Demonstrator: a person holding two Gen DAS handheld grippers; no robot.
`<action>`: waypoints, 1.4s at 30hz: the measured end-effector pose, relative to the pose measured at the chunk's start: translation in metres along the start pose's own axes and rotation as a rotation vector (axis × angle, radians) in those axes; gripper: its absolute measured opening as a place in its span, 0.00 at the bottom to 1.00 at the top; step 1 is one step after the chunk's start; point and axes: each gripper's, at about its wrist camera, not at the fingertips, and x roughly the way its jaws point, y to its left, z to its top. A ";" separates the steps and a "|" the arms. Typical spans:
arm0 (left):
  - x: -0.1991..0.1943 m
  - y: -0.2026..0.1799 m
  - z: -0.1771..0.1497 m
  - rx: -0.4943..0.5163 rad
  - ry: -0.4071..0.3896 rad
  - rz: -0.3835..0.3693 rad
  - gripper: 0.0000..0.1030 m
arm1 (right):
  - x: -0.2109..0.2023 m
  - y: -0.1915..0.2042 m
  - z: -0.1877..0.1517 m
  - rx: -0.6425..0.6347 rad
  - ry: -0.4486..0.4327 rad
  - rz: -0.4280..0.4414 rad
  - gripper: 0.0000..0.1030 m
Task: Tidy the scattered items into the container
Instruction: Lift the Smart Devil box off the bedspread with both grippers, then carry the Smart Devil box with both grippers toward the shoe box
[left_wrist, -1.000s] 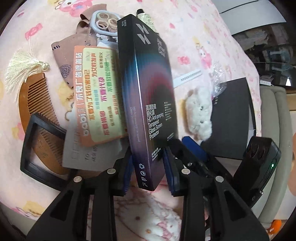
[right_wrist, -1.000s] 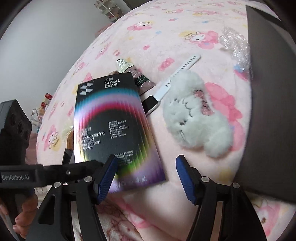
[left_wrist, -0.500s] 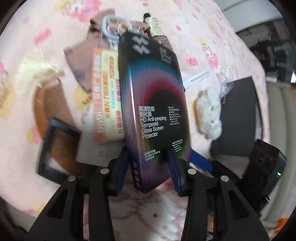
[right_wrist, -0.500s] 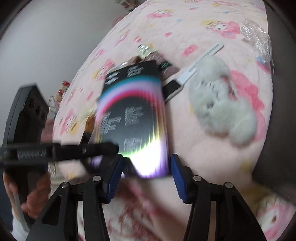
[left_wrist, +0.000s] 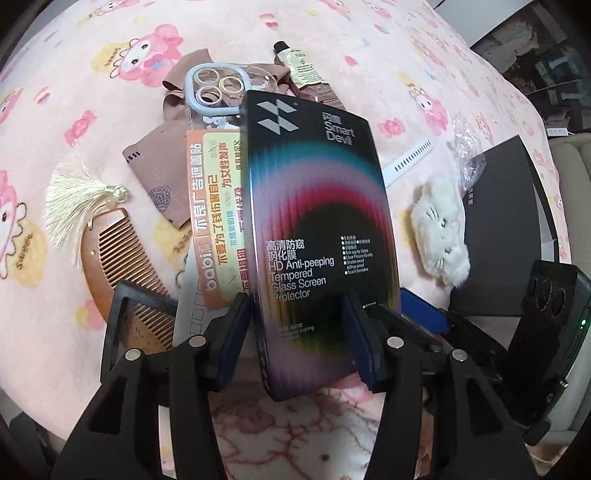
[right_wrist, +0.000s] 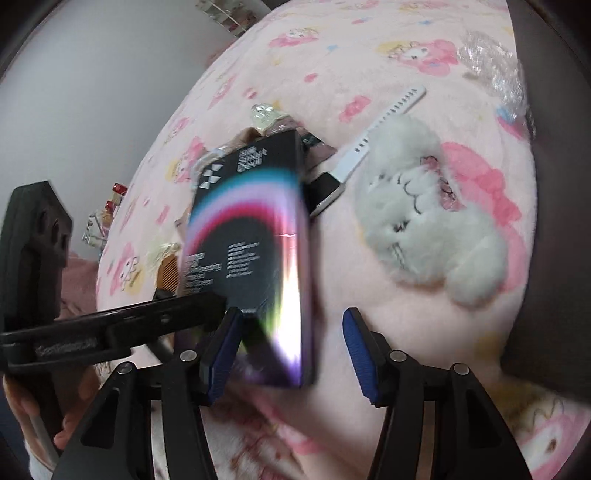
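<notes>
Screen protector box (left_wrist: 317, 236) stands between both tongs, long axis running away along the fingers; left gripper (left_wrist: 295, 339) opening, pads barely on it; right gripper (right_wrist: 291, 354) opening, pads clear; black container (left_wrist: 509, 221) lies right, nearer the right hand.

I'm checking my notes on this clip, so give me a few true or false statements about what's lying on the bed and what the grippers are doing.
1. The screen protector box sits between the left gripper's jaws. True; those jaws are opening.
2. The comb has a red tassel. False; the tassel is cream.
3. A plush toy lies beside the white strap. True.
4. The phone case lies on bare blanket. False; it lies on brown cloth.
5. The right gripper grips the plush. False; the box is between its opening jaws.
</notes>
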 end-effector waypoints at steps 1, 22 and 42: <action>0.000 -0.001 0.000 0.003 0.000 0.004 0.49 | 0.004 0.001 0.001 -0.002 0.010 0.022 0.52; -0.059 -0.065 -0.066 0.138 -0.044 -0.165 0.48 | -0.113 0.004 -0.060 0.016 -0.101 0.030 0.48; -0.046 -0.107 -0.152 0.181 0.097 -0.210 0.53 | -0.168 -0.026 -0.141 -0.010 -0.102 -0.074 0.48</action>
